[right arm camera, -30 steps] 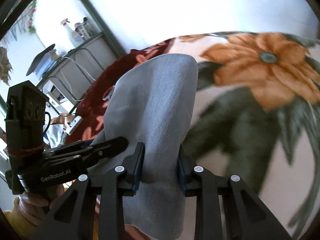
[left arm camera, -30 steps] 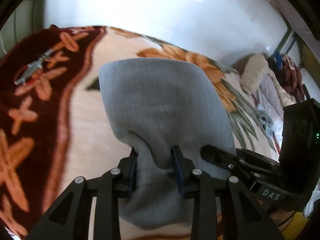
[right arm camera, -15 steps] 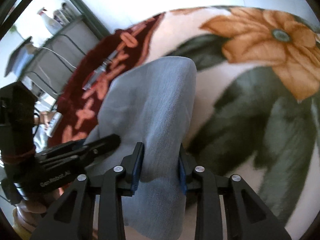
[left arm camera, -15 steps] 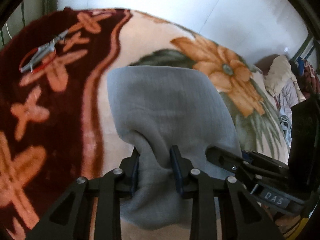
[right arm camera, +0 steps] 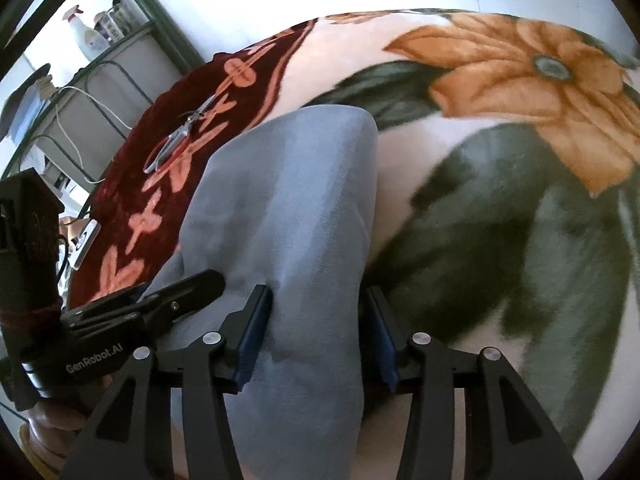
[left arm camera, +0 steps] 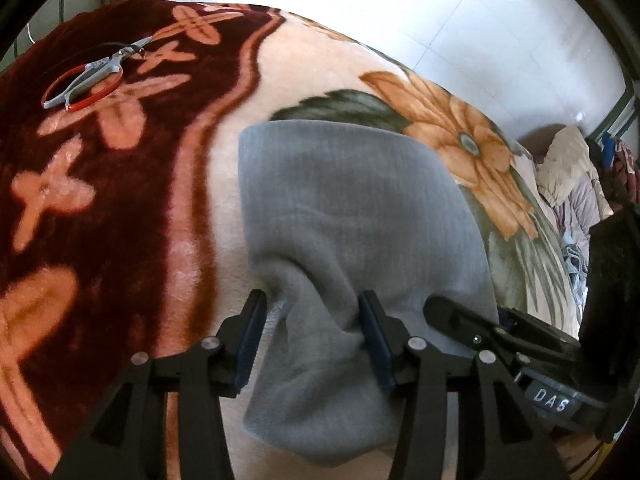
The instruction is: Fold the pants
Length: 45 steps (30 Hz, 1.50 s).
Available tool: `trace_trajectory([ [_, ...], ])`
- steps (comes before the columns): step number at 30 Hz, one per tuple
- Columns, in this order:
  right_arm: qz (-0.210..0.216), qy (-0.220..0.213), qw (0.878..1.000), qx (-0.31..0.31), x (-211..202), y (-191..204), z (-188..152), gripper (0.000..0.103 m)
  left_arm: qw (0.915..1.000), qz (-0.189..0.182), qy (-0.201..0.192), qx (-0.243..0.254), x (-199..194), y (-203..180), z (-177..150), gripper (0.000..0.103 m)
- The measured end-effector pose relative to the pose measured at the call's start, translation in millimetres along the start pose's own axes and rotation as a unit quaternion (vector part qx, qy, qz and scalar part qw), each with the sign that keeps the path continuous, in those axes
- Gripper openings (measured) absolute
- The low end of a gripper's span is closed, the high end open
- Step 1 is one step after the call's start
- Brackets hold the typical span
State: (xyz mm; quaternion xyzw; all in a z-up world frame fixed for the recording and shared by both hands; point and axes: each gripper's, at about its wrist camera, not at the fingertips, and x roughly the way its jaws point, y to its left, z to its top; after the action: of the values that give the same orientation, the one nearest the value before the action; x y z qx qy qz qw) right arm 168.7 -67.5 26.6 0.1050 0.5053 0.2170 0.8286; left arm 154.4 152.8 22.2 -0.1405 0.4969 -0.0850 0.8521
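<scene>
The pants (left arm camera: 352,216), a grey knit garment folded over on itself, lie on a floral blanket (left arm camera: 192,184) spread over a bed, on the pale middle part just inside the dark red border band. In the left wrist view the left gripper (left arm camera: 312,332) has just been opening: its blue pads stand apart with a bunched ridge of the cloth between them, a gap showing beside the left pad. A pair of scissors (left arm camera: 96,72) with a red loop lies on the red border near the far edge. The other tool reaches in from the right.

In the right wrist view the right gripper (right arm camera: 316,328) has likewise just been opening, and the pants (right arm camera: 288,208) pass loosely between its separated pads. The scissors (right arm camera: 176,140) rest on the border beyond.
</scene>
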Motion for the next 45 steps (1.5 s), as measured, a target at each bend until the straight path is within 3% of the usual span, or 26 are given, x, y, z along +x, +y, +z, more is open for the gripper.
trace_trajectory([
  [6,-0.015,-0.026,0.999,-0.019,-31,13,3,0.048,0.9999,0.007,-0.011,-0.004,-23,-6,3,0.051],
  [12,-0.015,-0.044,0.998,-0.047,-61,31,-6,0.049,0.9996,0.011,-0.023,-0.013,-52,-15,-7,0.072],
  [20,-0.034,-0.038,0.996,-0.071,-72,44,-25,0.050,0.9980,0.060,-0.020,-0.001,-73,-25,-25,0.083],
  [31,-0.052,-0.018,0.996,-0.074,-67,38,-40,0.051,0.9945,0.103,0.000,-0.020,-71,-18,-39,0.084],
  [45,-0.060,-0.005,0.996,-0.070,-59,39,-48,0.051,0.9953,0.096,0.008,-0.013,-65,-17,-41,0.084],
])
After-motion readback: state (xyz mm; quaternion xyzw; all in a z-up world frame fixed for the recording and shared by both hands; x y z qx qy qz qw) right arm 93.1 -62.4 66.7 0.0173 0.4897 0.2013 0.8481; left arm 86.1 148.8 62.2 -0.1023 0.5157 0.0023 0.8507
